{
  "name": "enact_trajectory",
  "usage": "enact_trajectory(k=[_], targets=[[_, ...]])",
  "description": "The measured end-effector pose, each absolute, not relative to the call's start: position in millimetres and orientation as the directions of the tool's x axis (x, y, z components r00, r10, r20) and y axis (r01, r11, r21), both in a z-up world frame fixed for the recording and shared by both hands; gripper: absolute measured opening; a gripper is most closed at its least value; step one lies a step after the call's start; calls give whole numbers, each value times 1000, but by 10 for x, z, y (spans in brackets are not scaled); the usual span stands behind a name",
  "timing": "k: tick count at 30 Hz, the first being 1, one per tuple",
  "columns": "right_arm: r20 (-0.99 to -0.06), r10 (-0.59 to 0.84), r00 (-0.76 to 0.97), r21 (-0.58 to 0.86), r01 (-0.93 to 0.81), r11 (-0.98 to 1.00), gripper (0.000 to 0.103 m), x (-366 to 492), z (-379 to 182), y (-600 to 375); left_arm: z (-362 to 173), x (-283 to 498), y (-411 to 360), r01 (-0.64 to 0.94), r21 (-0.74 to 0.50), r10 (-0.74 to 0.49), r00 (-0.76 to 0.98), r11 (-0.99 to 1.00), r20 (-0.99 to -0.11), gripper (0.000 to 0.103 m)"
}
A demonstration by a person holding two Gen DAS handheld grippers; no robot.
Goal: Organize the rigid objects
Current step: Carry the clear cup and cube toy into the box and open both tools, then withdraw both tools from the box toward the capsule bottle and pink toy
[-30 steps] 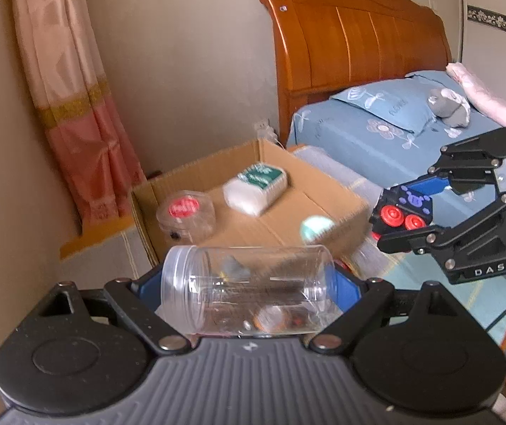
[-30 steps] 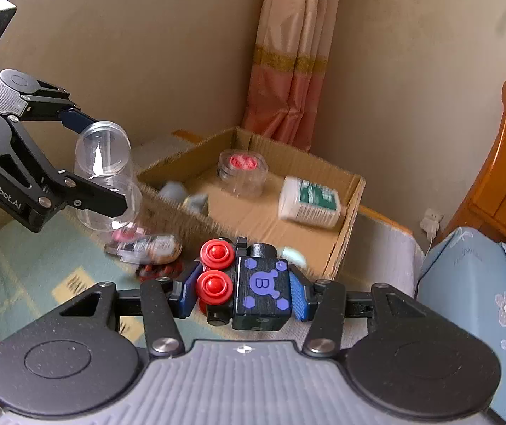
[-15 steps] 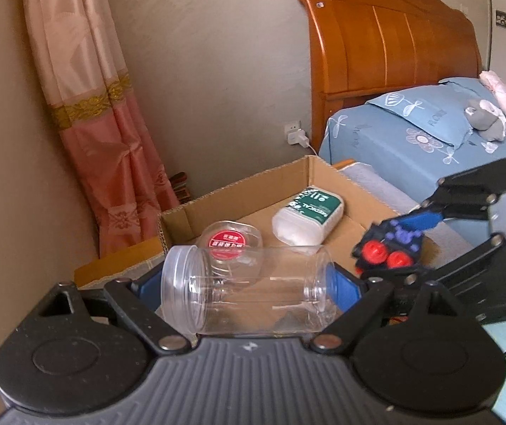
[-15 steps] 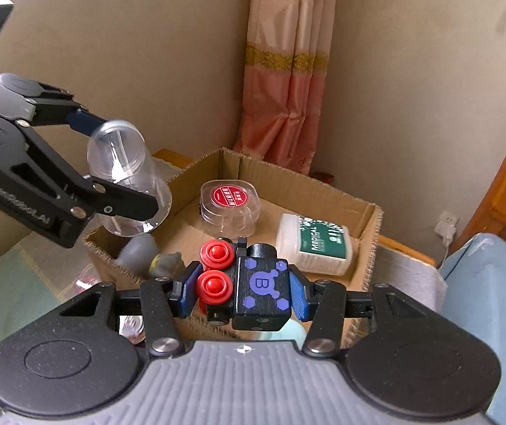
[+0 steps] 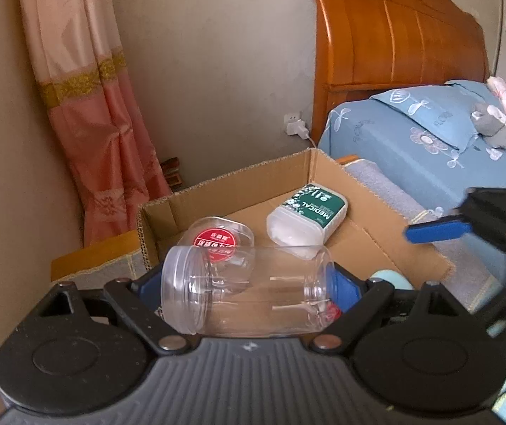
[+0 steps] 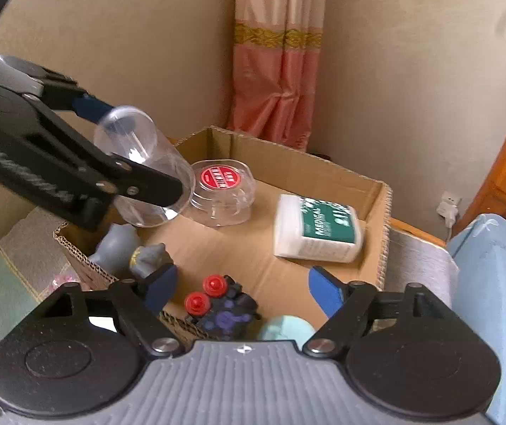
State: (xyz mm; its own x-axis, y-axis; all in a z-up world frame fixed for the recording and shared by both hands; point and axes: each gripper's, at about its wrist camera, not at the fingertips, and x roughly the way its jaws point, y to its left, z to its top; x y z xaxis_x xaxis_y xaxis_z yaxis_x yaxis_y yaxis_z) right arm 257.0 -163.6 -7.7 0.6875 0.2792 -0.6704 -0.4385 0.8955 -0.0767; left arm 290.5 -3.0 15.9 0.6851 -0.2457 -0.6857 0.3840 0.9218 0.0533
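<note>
My left gripper (image 5: 246, 294) is shut on a clear plastic jar (image 5: 249, 290) held sideways over the near left part of the cardboard box (image 5: 253, 184). In the right wrist view that left gripper (image 6: 136, 152) and the jar (image 6: 125, 131) hang over the box's (image 6: 288, 156) left side. My right gripper (image 6: 242, 287) has its jaws opening, its blue pads well apart. Just below them, touching neither pad, is a blurred black toy block with red buttons (image 6: 224, 313) at the box's near edge.
Inside the box lie a round clear container with a red label (image 6: 223, 191), a white bottle with a green label (image 6: 318, 230) and a grey figurine (image 6: 118, 244). A pale green rounded object (image 6: 285, 329) sits by the near wall. A bed (image 5: 430, 141) stands to the right, a curtain (image 5: 86, 106) behind.
My right gripper has gone from shut on the black toy block to open, and the block has dropped out of it. Both grippers have moved in over the box.
</note>
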Motion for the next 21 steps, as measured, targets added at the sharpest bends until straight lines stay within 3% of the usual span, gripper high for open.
enact_trajectory(k=[3,10,21], targets=[[-664,284,692,-73,-438,896,90,2485,-20,-1699,105,2953,-44,328,65,-195,698,943,-689,96],[-644,289,708,-88,-444,892,99,2248,96,-1731,122,2844,30,322,42,-201,682,946,-703,97],[-625,285,727,-43,-397,917,103,1950,148,-1764,312,2459,121,297,59,-177,703,953,-688,97]])
